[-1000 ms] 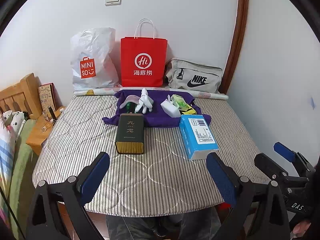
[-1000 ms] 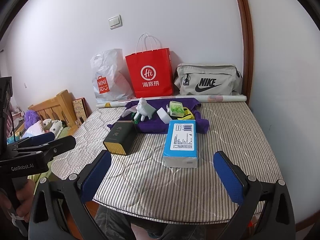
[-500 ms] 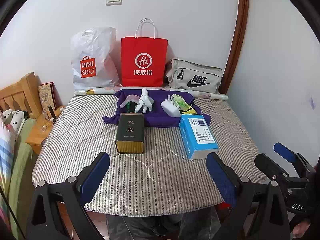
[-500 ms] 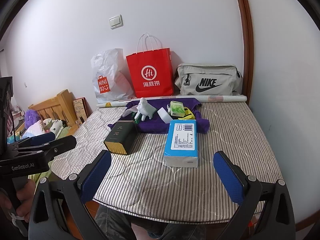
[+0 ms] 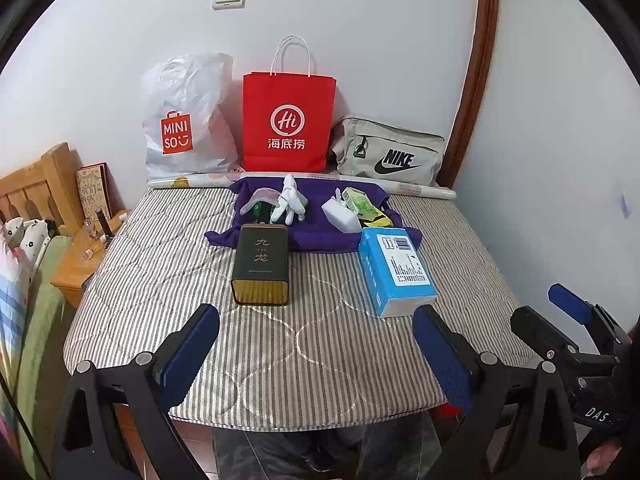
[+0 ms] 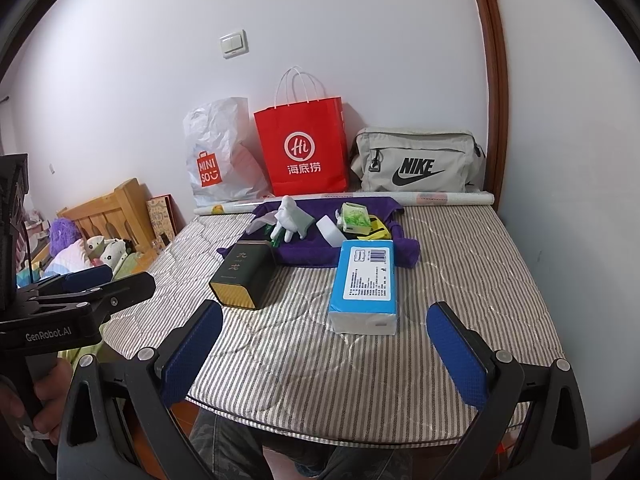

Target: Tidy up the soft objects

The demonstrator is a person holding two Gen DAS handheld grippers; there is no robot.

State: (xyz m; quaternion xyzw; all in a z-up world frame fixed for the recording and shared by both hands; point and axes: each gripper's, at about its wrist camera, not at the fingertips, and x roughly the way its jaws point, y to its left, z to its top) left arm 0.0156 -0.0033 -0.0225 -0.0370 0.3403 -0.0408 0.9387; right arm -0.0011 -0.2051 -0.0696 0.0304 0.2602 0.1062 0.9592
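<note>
Legible markings:
- White plastic bag: "MINISO" in white on an orange panel.
- Red paper bag: "Hi" in a circle, with "海底捞" below.
- Grey bag: "NIKE" with swoosh.
- Dark tin: "九龙".
- Left gripper body: "GenRobot.AI".
- Right gripper body: "DAS", partly cut off.
- Blue box: barcode; fine print illegible.

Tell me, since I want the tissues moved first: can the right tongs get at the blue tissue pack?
Probably yes: the right tongs are open, and bare mattress lies before the blue tissue pack.
</note>
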